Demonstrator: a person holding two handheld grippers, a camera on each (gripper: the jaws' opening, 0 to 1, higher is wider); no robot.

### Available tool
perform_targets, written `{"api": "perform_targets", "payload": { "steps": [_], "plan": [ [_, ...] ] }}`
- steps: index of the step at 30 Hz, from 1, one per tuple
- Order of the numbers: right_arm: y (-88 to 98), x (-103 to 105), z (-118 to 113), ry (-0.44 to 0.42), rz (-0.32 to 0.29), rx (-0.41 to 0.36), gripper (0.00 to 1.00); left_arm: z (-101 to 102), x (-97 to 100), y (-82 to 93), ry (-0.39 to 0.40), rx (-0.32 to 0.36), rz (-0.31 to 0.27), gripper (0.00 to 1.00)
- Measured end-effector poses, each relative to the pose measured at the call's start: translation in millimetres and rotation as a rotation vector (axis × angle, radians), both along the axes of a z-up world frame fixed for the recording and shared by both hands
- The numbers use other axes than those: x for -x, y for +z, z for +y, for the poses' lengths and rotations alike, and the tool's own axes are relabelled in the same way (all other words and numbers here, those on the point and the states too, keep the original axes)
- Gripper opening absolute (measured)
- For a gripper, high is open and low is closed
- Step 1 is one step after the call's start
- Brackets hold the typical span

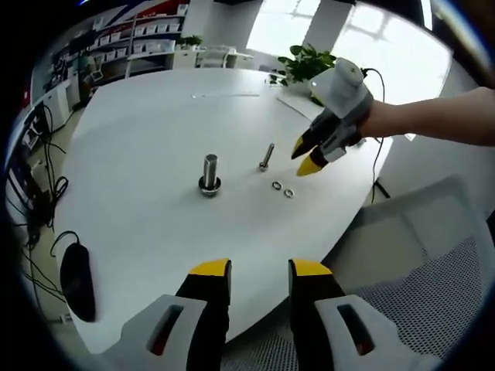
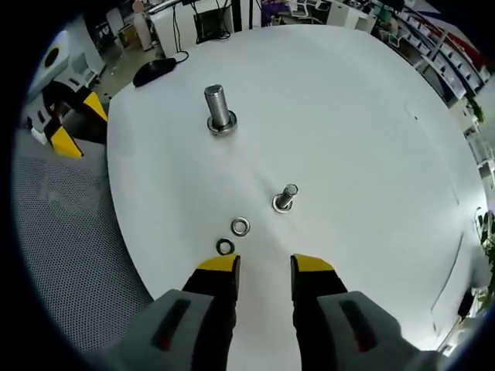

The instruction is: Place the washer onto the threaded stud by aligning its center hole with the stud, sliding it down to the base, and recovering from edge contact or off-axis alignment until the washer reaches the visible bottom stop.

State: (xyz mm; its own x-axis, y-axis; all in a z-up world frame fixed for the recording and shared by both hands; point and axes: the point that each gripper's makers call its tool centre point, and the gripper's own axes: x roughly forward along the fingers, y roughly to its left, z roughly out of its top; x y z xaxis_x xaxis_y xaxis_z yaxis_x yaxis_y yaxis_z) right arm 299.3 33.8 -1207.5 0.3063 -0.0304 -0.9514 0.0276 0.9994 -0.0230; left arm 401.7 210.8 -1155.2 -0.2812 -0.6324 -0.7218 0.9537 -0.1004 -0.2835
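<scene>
You are at the reach-and-pick step: your right gripper point(image 2: 264, 264) hovers with its jaws spread and empty just short of the two washers lying flat on the white table point(image 2: 371, 116), the silver washer point(image 2: 240, 226) and the dark washer point(image 2: 225, 246) side by side, near the small stud point(image 2: 285, 197) and well apart from the large stud point(image 2: 219, 108). Your left gripper point(image 1: 259, 268) waits at the table edge, jaws also spread and empty. Next, I judge, you lower onto one washer's rim, pinch it, and carry it level over its stud.
</scene>
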Motion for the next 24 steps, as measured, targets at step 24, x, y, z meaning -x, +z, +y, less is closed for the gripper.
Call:
{"api": "perform_targets", "payload": {
  "steps": [24],
  "plan": [
    [-22.3, -3, 34, 0.039, 0.011, -0.049, 0.28, 1, -8.1, -2.7, 0.024, -0.005, 0.004, 0.28]
  ]
}}
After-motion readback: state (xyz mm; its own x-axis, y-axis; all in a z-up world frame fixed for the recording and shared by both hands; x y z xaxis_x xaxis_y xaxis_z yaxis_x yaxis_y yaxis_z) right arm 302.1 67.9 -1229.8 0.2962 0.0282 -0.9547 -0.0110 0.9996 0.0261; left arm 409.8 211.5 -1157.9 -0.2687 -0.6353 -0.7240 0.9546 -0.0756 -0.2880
